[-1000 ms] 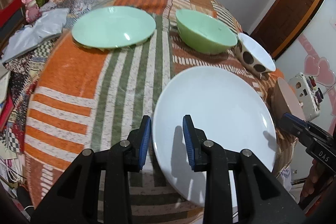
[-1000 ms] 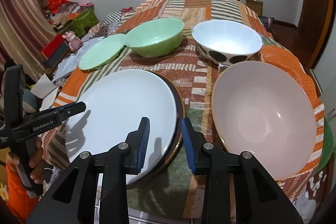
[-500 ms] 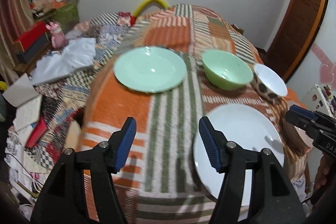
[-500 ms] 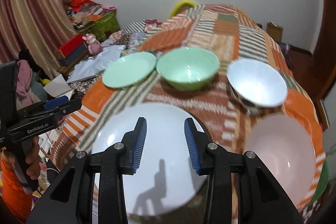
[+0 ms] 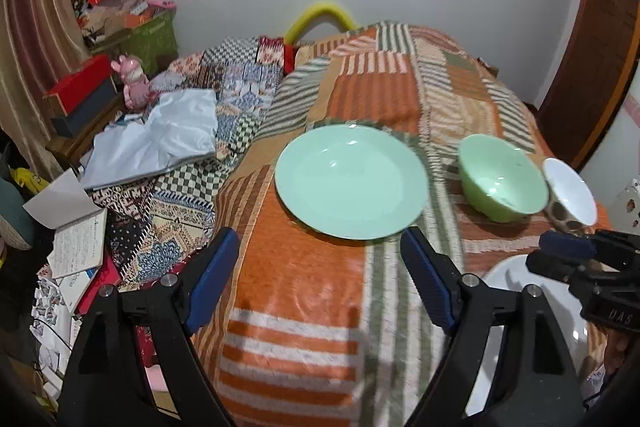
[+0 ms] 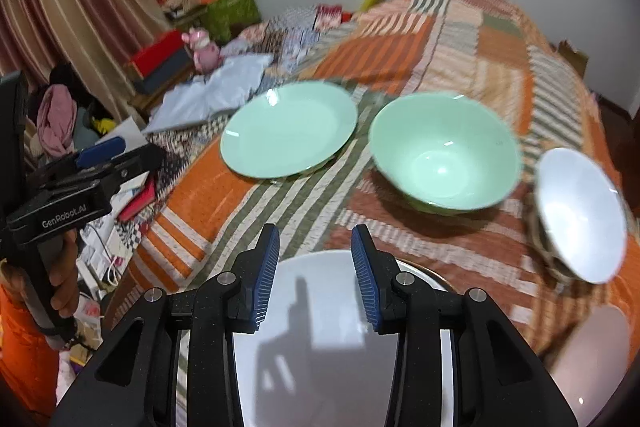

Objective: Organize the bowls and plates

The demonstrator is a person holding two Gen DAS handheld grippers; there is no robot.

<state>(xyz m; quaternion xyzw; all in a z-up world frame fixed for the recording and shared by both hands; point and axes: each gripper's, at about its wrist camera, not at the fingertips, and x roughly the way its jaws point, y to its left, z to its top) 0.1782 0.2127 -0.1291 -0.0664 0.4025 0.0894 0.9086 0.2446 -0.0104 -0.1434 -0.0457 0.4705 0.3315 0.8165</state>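
Approach step: left gripper (image 5: 320,259), jaws opening on nothing, faces green plate (image 5: 351,183); next, pinch its near rim. Right gripper (image 6: 315,267) narrowly spread, empty.

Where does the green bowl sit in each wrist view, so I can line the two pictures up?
Left wrist: green bowl at right of centre, beyond the right fingertip.
Right wrist: green bowl right of centre, above the fingertips.
Shared landmark: the green plate sits just left of it in both.
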